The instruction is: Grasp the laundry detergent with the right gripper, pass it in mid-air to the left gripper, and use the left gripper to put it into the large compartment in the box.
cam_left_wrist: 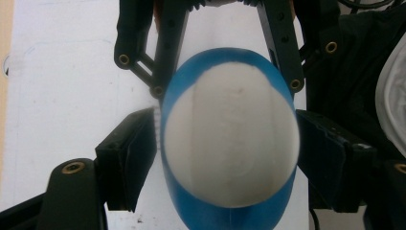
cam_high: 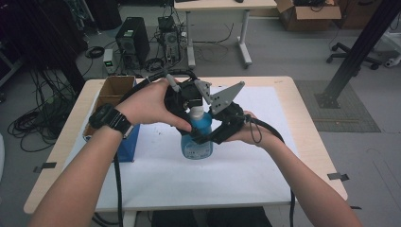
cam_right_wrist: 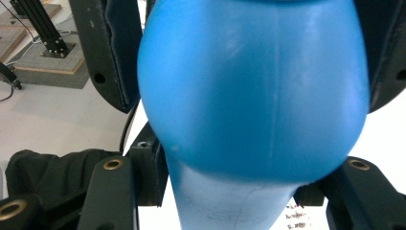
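Right gripper [cam_high: 208,135] pinches the blue bottle [cam_high: 196,137] low on its body; left gripper [cam_high: 189,101] clamps its white cap [cam_left_wrist: 230,134]. Bottle stands upright mid-table on white paper [cam_high: 246,161], cap skyward. Beyond, a cardboard box [cam_high: 113,90].

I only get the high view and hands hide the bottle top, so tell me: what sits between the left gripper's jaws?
Observer: The left gripper looks straight down on the white cap, with one jaw close on each side; I cannot confirm contact.
Operator: And the right gripper?
Observer: Its jaws press against both sides of the blue bottle.
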Tool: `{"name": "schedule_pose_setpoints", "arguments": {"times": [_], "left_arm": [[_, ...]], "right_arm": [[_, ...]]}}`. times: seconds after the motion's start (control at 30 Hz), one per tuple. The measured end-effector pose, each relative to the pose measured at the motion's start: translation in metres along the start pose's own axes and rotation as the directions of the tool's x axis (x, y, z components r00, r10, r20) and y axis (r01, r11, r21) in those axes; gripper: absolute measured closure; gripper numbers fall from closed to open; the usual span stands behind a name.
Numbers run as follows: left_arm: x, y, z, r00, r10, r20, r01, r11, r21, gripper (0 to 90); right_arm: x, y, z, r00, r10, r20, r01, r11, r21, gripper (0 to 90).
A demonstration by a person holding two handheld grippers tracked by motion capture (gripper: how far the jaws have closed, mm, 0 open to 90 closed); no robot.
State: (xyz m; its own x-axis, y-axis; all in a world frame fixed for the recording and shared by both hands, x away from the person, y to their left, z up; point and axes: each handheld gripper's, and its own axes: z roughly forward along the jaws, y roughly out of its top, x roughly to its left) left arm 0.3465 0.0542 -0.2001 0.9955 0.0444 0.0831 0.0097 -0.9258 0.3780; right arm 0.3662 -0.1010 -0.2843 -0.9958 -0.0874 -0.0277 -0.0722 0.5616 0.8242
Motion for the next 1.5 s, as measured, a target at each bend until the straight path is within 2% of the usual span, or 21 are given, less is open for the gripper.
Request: {"name": "schedule_pose_setpoints", "arguments": {"times": [0.57,1.5], "left_arm": [[-0.0005,0.0007,-0.0001,1.0000,0.004,0.009,-0.004,1.0000,0.001,33.1],[-0.0023,0.0021,-0.0013,1.0000,-0.006,-0.007,0.006,0.9999,0.008,37.3]], "right_arm": [[-0.0002,-0.0021,-0.0005,1.0000,0.002,-0.002,-0.002,1.000,0.002,42.2],[0.0023,-0.0011,-0.0009,1.0000,-0.001,0.004,0.001,1.000,0.005,42.2]]}}
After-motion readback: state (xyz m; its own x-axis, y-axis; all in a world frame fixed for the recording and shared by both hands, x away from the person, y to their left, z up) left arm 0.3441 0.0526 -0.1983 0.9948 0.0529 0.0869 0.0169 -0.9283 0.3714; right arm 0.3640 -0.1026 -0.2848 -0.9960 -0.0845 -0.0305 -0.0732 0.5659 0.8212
